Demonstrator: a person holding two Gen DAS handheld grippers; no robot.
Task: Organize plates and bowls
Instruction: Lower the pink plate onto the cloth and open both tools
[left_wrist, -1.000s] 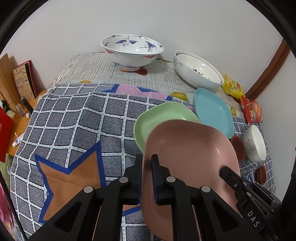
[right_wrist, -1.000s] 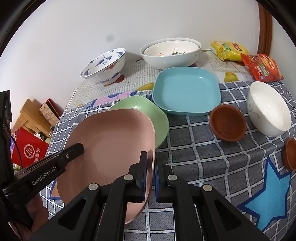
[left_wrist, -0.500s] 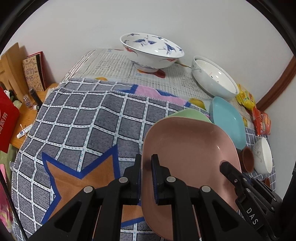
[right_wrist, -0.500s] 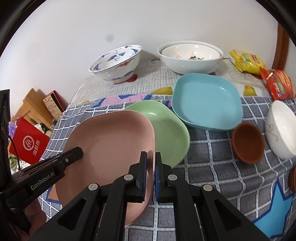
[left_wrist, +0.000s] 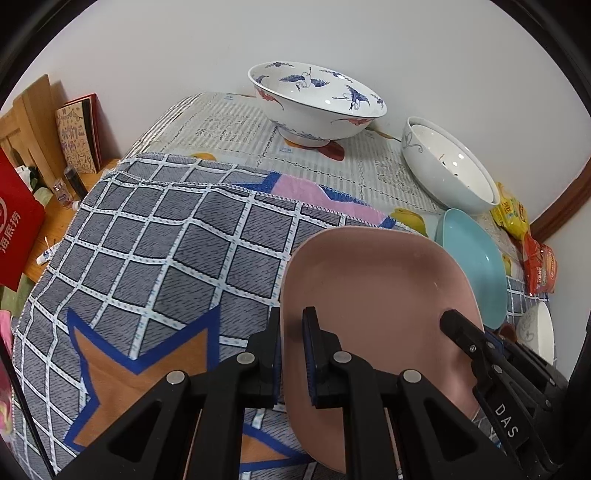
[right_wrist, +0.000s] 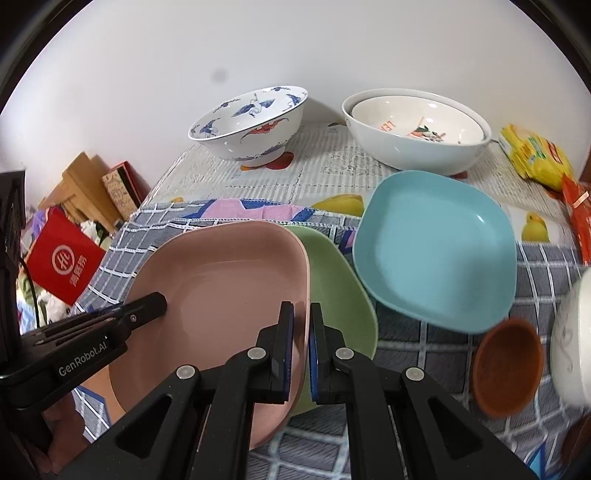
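Both grippers hold one pink plate (left_wrist: 376, 295) above the checked cloth. My left gripper (left_wrist: 291, 325) is shut on its left rim. My right gripper (right_wrist: 302, 317) is shut on its right rim, where the pink plate (right_wrist: 221, 291) overlaps a green plate (right_wrist: 336, 295) lying under it. A blue plate (right_wrist: 436, 243) lies to the right of the green one, also seen as the blue plate (left_wrist: 476, 266) past the pink one. At the back stand a crane-pattern bowl (left_wrist: 317, 99) and a white bowl (left_wrist: 447, 173) with a smaller bowl nested inside.
A brown cup (right_wrist: 506, 365) and a small white bowl (right_wrist: 572, 332) sit at the right. Snack packets (right_wrist: 535, 155) lie at the back right by the wall. Left of the table edge are a red bag (right_wrist: 64, 262), books and a wooden stand (left_wrist: 37, 122).
Both grippers carried the pink plate toward the right, further over the green plate. In the left wrist view the green plate is now hidden beneath it, and the blue plate looks nearer.
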